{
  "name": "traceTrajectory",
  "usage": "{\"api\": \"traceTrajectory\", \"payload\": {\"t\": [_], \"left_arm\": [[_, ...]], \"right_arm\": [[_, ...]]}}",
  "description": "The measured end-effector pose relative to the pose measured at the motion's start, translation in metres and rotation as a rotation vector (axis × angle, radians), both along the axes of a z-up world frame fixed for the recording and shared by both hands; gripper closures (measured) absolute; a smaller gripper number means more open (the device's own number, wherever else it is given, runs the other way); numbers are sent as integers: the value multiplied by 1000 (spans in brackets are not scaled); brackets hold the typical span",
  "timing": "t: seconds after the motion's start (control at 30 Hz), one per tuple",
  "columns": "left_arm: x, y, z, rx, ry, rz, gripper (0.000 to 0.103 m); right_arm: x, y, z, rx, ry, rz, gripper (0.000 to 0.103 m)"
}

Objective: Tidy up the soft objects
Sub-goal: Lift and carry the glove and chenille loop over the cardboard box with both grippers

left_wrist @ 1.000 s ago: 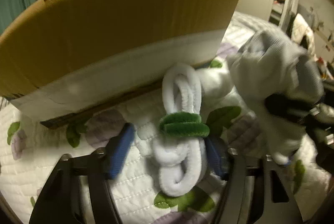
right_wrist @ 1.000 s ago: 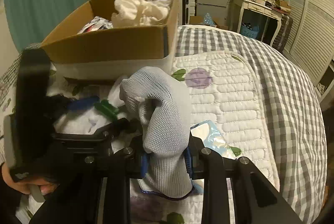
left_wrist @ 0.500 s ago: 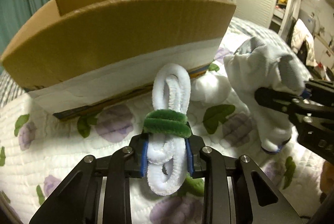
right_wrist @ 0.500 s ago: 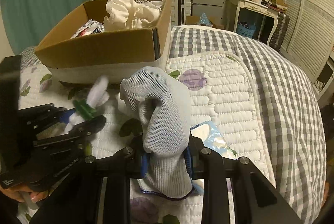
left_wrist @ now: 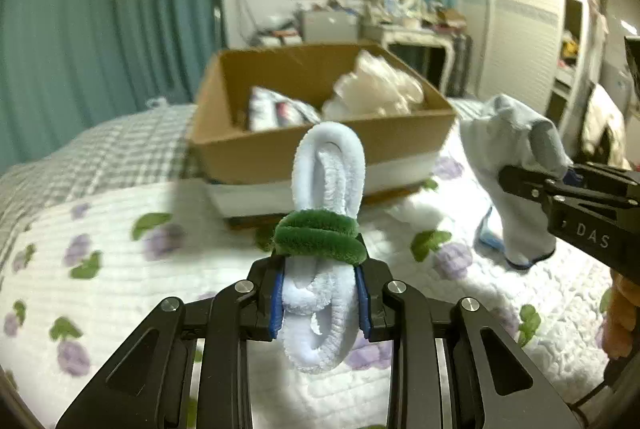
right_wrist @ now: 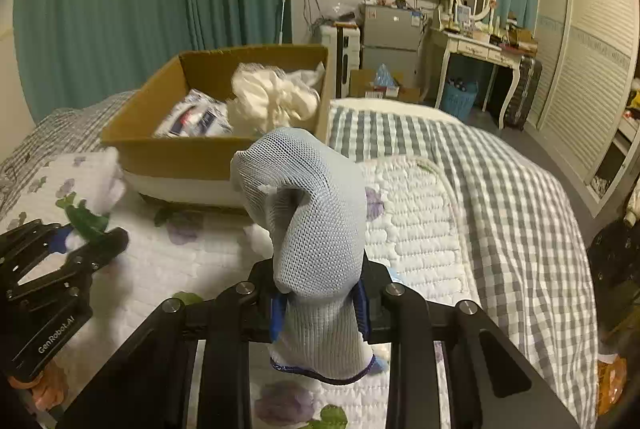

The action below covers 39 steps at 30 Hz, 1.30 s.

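Note:
My left gripper (left_wrist: 320, 299) is shut on a white fuzzy rope bundle (left_wrist: 326, 189) bound by a green band (left_wrist: 320, 239), held above the bed in front of the cardboard box (left_wrist: 320, 145). My right gripper (right_wrist: 320, 305) is shut on a grey mesh glove (right_wrist: 310, 225), also lifted above the bed. The glove shows at the right of the left wrist view (left_wrist: 516, 157). The box (right_wrist: 188, 149) holds a white crumpled cloth (right_wrist: 272, 101) and a printed packet (right_wrist: 196, 117). The left gripper shows at the left of the right wrist view (right_wrist: 86, 243).
The floral quilt (left_wrist: 120, 261) lies over a grey checked bedspread (right_wrist: 500, 197). A white soft item (left_wrist: 428, 209) and a blue-edged item (left_wrist: 486, 233) lie on the quilt near the box. A dresser (right_wrist: 480, 45) and fridge (right_wrist: 388, 33) stand beyond the bed.
My left gripper closed on the rope bundle and lifted it high above the quilt. The right gripper rose with the glove; the box interior now shows.

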<state>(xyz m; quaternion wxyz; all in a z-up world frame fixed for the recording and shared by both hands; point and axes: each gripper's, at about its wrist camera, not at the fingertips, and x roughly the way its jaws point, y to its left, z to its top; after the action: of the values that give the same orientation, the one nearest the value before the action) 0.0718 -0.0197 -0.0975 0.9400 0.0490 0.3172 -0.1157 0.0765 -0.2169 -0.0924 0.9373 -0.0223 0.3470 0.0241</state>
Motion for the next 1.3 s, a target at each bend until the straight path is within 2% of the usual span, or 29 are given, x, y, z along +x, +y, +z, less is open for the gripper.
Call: {"api": "traceTrajectory", "payload": {"t": [0.13, 0.23, 0.4, 0.73, 1.03, 1.3], "left_arm": [[-18, -3, 4, -8, -2, 9, 76], [-34, -17, 28, -7, -45, -3, 76], [-58, -8, 79, -44, -128, 11, 76], [-106, 18, 151, -108, -244, 36, 76], [-104, 31, 205, -163, -317, 52, 75], [-72, 34, 235, -183, -359, 49, 75]], "right_arm": [[-14, 9, 16, 0, -35, 15, 76], [-31, 17, 31, -5, -71, 36, 76], [-63, 27, 54, 23, -113, 70, 76], [-119, 35, 141, 52, -275, 99, 76], [-142, 36, 210, 67, -401, 129, 76], [-130, 47, 255, -14, -502, 159, 76]]}}
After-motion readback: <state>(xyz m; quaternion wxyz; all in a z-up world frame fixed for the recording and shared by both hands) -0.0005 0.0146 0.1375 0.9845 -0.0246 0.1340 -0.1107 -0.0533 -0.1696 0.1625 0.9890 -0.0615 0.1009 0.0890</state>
